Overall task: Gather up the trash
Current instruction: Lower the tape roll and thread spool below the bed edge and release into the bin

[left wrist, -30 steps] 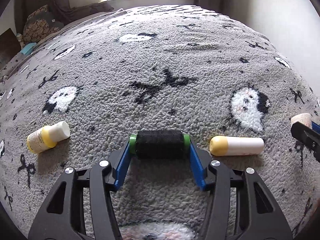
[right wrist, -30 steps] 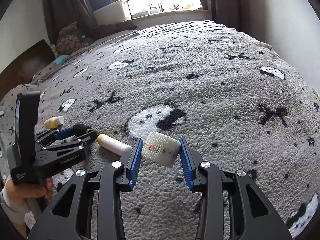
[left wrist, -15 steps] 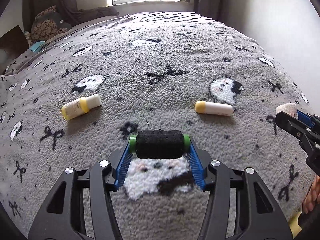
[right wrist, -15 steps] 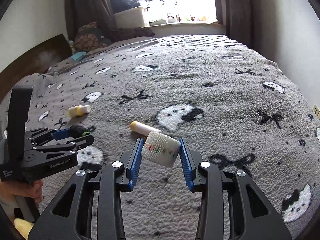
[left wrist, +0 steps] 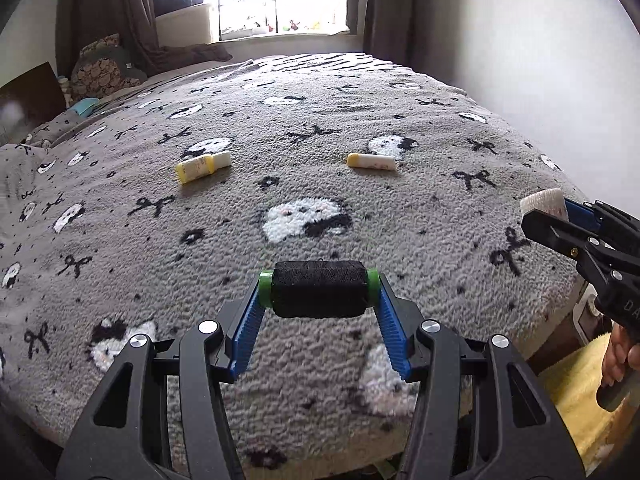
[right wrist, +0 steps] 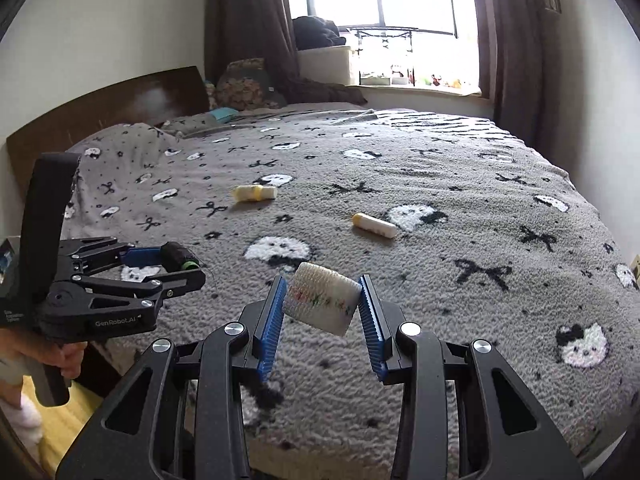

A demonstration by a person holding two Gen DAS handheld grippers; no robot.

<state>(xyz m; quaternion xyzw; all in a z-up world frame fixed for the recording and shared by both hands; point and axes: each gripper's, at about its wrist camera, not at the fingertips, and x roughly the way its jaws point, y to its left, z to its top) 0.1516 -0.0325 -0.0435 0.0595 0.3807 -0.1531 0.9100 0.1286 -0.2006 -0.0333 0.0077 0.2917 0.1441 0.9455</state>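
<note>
My left gripper (left wrist: 320, 290) is shut on a black thread spool with green ends (left wrist: 319, 289), held above the near edge of the bed. It also shows in the right wrist view (right wrist: 176, 258). My right gripper (right wrist: 322, 298) is shut on a white bandage roll (right wrist: 321, 299), tilted, above the bed's near edge; the roll shows at the right of the left wrist view (left wrist: 544, 202). A yellow bottle with a white cap (left wrist: 202, 166) and a white tube with a yellow cap (left wrist: 371, 161) lie on the grey patterned blanket (left wrist: 400, 92).
Pillows (right wrist: 248, 88) and a dark wooden headboard (right wrist: 120, 108) are at the far left of the bed. A window with curtains (right wrist: 384, 20) is behind. A white wall (left wrist: 540, 60) runs along the bed's right side. Yellow cloth (left wrist: 576, 392) lies below the bed edge.
Both grippers have pulled back and up from the bed with their objects still held. The two bottles on the blanket now look farther away.
</note>
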